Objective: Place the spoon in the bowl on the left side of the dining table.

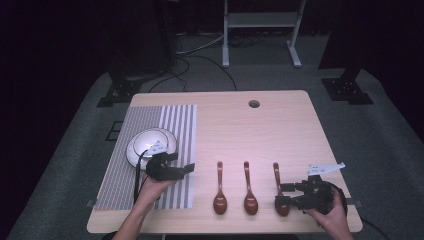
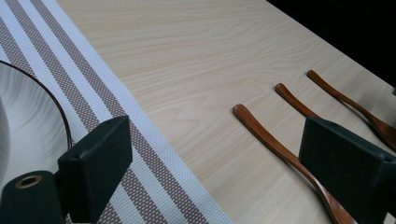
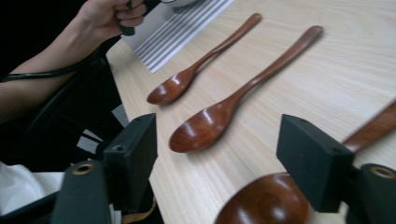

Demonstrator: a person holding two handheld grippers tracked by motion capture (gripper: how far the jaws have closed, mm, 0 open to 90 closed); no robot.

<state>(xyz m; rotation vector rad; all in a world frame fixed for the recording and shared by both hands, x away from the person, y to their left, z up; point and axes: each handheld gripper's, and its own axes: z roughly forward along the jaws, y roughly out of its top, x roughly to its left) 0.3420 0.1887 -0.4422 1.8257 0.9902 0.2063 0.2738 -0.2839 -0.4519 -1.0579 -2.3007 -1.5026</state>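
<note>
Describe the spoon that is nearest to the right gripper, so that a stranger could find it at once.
On the pale wooden table, right of the striped placemat, three brown wooden spoons lie side by side with bowls toward the person. The one meant is the rightmost spoon. Unlike its two neighbours, its bowl lies between the open jaws of the right gripper.

Table [image 1: 280,130]: a placemat [image 1: 177,125] is laid on its left part, with a bowl [image 1: 145,142] set on the mat's near half. Three spoons are laid side by side right of the mat, near the front edge, bowls toward the person: left spoon [image 1: 220,192], middle spoon [image 1: 249,192], right spoon [image 1: 278,185]. The left gripper [image 1: 187,168] is held over the mat's right edge, just before the bowl. The right gripper [image 1: 282,195] is placed about the right spoon's bowl end, jaws apart.
</note>
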